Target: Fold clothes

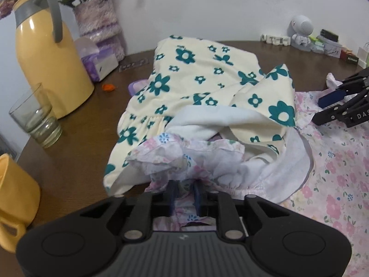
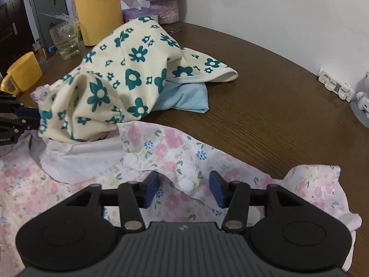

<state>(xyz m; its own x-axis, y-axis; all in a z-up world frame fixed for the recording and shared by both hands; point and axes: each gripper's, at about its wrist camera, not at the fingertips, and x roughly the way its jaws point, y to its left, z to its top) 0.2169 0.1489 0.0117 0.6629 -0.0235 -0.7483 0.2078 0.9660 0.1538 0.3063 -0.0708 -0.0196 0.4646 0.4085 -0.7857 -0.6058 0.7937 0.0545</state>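
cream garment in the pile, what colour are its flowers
Teal flowers with pale centres on the cream garment; clearest in the right wrist view.

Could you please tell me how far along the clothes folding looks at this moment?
Nothing looks folded yet. The cream dress with teal flowers lies crumpled over a light blue garment. In hand: the left gripper has its jaws shut on a ruffled edge of the pink floral garment, while the right gripper is open above its snap placket. All three garments remain to fold.
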